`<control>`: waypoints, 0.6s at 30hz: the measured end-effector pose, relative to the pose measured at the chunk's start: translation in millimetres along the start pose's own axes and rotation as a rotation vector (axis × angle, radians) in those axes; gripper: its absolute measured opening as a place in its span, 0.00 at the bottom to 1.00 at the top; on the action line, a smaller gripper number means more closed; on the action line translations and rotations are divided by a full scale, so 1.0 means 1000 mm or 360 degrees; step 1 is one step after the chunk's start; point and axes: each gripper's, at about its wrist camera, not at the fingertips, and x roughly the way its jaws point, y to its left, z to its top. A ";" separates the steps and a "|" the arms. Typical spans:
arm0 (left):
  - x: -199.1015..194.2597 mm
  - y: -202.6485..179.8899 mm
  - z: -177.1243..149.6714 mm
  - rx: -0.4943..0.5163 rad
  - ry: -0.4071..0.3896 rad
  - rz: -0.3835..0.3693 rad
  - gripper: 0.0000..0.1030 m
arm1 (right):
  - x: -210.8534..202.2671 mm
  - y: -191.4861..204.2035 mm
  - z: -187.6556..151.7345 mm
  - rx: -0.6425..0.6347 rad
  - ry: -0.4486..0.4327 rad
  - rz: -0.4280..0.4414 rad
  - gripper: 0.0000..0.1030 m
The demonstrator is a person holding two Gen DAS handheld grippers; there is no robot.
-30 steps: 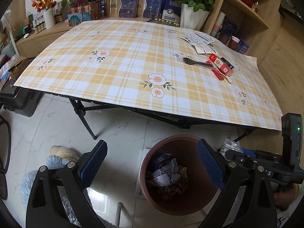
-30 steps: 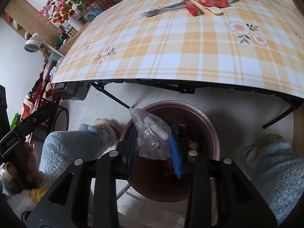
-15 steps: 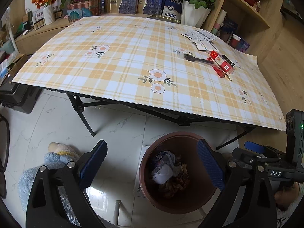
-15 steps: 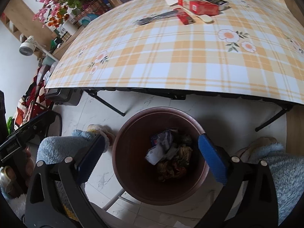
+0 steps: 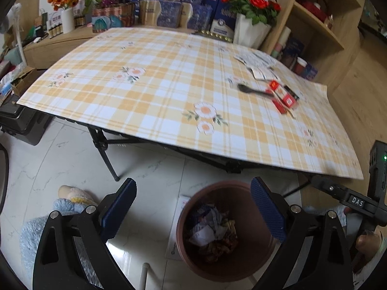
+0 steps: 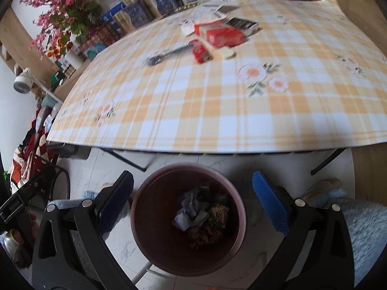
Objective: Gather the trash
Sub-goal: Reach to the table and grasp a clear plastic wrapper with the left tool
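Left wrist view: left gripper (image 5: 193, 213) released, jaws spread wide, nothing between the pads, hanging above the floor. Brown trash bin (image 5: 251, 263) sits just below and a bit right of the gripper, its rim behind the right pad; crumpled paper and wrappers (image 5: 212, 229) lie in its bottom. Ahead of and above the gripper is the worktop (image 5: 150, 91) with a yellow plaid flowered cover. Far ahead to the right on it lie red boxes (image 5: 281, 97) in a small cluster, a dark fork (image 5: 251, 90) just left of them, and white paper slips (image 5: 260, 64) beyond (all blurred, details unreadable). The other black handheld tool (image 5: 348, 199) pokes in at the right edge. A fuzzy blue slipper (image 5: 60, 217) is at lower left behind the left finger. Right wrist view: right gripper (image 6: 193, 201) released too; its jaws have just been opening and now stand wide with nothing between them. The trash bin (image 6: 145, 241) is directly below, centred between the two fingers, with the trash pile (image 6: 200, 215) in its bottom. The worktop (image 6: 193, 111) edge is just ahead of the gripper; red boxes (image 6: 221, 36), the fork (image 6: 167, 54) and a black box (image 6: 241, 24) lie far ahead, slightly right of centre, touching or overlapping each other (motion blur). Fuzzy blue slipper (image 6: 362, 229) at lower right.
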 end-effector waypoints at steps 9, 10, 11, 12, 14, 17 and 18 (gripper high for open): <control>0.000 -0.010 0.018 0.0138 -0.0123 0.0018 0.90 | -0.009 -0.008 0.023 -0.0112 -0.0081 -0.0081 0.94; 0.001 -0.013 0.021 0.0167 -0.0127 0.0013 0.90 | -0.009 -0.010 0.025 -0.0106 -0.0078 -0.0080 0.94; 0.003 -0.017 0.026 0.0205 -0.0133 0.0003 0.90 | -0.009 -0.013 0.028 -0.0093 -0.0078 -0.0078 0.94; 0.005 -0.021 0.030 0.0232 -0.0136 -0.0016 0.90 | -0.009 -0.015 0.030 -0.0085 -0.0082 -0.0079 0.94; 0.010 -0.028 0.040 0.0289 -0.0140 -0.0065 0.90 | -0.006 -0.020 0.036 -0.0069 -0.0078 -0.0125 0.94; 0.024 -0.041 0.056 0.0415 -0.0135 -0.0082 0.90 | -0.002 -0.026 0.045 -0.0056 -0.0051 -0.0139 0.94; 0.029 -0.044 0.061 0.0454 -0.0137 -0.0082 0.90 | -0.002 -0.028 0.048 -0.0051 -0.0066 -0.0141 0.94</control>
